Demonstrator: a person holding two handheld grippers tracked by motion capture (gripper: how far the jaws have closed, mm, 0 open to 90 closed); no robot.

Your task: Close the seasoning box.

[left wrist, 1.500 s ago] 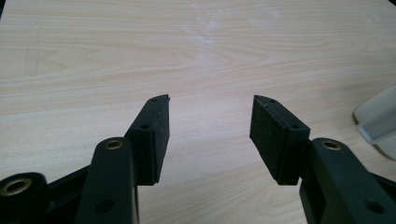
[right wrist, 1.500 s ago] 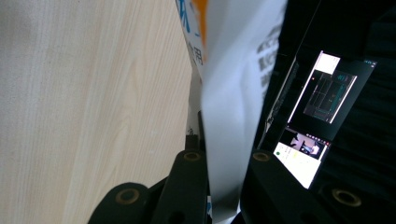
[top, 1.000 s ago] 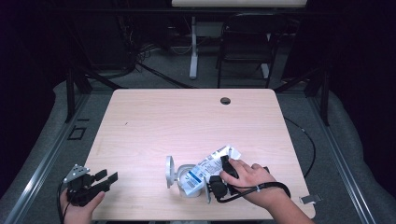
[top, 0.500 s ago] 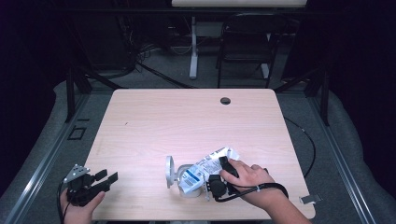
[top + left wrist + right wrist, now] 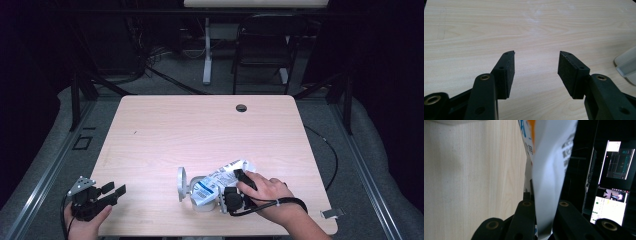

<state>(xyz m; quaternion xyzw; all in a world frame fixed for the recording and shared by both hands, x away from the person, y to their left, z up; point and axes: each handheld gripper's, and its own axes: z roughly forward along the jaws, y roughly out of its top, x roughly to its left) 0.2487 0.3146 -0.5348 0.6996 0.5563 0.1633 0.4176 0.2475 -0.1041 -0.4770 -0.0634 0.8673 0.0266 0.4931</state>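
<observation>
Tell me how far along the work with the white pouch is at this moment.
Done: the right gripper is shut on the white printed pouch, seen clamped between its jaws in the right gripper view. In hand: the pouch lies over a white container beside a round white lid near the table's front edge. Left: the left gripper waits open, apart from them. Whether anything has been poured, I cannot tell.

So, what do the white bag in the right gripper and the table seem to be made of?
The bag looks like thin plastic film with a slightly glossy finish: it is crumpled, printed in blue, and lets some light through in the right gripper view, though coated paper is possible. The table looks like laminate printed as light wood, matte: the grain is very even, and the edges are rounded.
</observation>
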